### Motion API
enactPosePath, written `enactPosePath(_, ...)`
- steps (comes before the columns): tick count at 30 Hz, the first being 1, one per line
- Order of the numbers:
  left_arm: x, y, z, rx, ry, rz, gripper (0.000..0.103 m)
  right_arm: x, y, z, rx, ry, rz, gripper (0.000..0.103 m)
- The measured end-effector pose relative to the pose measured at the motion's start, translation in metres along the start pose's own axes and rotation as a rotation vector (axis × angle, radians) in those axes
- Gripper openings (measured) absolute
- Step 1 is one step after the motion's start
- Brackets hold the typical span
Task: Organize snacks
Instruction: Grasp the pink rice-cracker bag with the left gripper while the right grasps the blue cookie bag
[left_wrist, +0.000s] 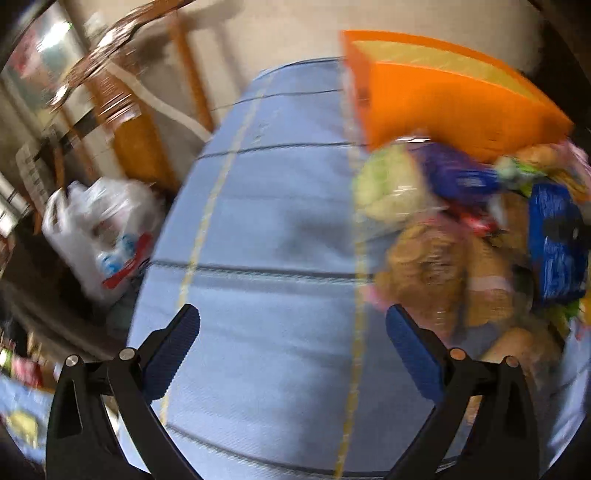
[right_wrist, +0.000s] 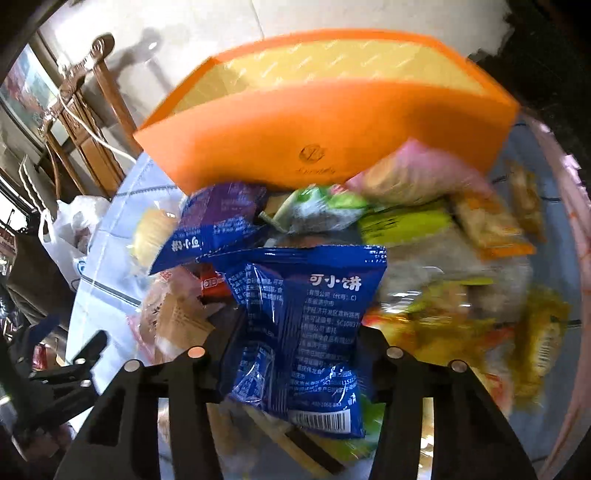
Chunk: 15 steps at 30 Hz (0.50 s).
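Note:
In the right wrist view a blue snack packet (right_wrist: 303, 332) with white print and a barcode sits between the jaws of my right gripper (right_wrist: 295, 350), which is shut on it; the packet hides the fingertips. It hangs over a heap of mixed snack packets (right_wrist: 424, 236). Behind the heap stands an open orange box (right_wrist: 332, 122) with a yellow lining. My left gripper (left_wrist: 291, 332) is open over bare blue tablecloth (left_wrist: 266, 206), nothing between its blue pads (left_wrist: 173, 347). The snack heap (left_wrist: 443, 236) and the orange box (left_wrist: 454, 103) lie to its right.
A white plastic bag (left_wrist: 99, 229) sits off the table's left edge, near wooden chairs (right_wrist: 85, 118). A pink rim (right_wrist: 576, 221) curves along the right of the heap. The other gripper's black frame (right_wrist: 70, 373) shows at the lower left of the right wrist view.

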<state>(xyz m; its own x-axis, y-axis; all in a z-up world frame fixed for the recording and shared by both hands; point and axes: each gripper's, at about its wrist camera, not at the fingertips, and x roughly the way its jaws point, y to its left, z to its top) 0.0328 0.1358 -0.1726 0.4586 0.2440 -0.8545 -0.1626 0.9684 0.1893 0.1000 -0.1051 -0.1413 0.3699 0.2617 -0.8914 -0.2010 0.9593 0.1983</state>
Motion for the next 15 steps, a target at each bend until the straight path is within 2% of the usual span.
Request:
enactPosePath(2,0.002,-0.013,0.003,0.045,-0.022,-0.007,0.099,-0.023,-0.016,0.001,0.055,-0.036,0.021,0.051)
enactPosePath(4,0.006,-0.030,0.006,0.104,-0.044,-0.044,0.099,-0.044,-0.034,0.004,0.100,-0.069,0.027,0.051)
enactPosePath(7,0.024,-0.054,0.010,0.220,-0.048,-0.065,0.099,-0.072,-0.052,0.002,0.125,-0.122,-0.016,0.051)
enactPosePath(8,0.029,-0.062,0.011,0.257,-0.061,-0.057,0.099,-0.076,-0.055,0.003,0.134,-0.131,-0.024,0.051)
enactPosePath(10,0.031,-0.069,0.016,0.298,-0.109,-0.103,0.099,-0.084,-0.064,0.000,0.169,-0.151,-0.028,0.051)
enactPosePath(14,0.036,-0.081,0.025,0.339,-0.112,-0.148,0.099,-0.084,-0.079,-0.008,0.205,-0.144,-0.032,0.051)
enactPosePath(15,0.041,-0.084,0.025,0.331,-0.092,-0.166,0.096,-0.081,-0.081,-0.009,0.212,-0.133,-0.029,0.051)
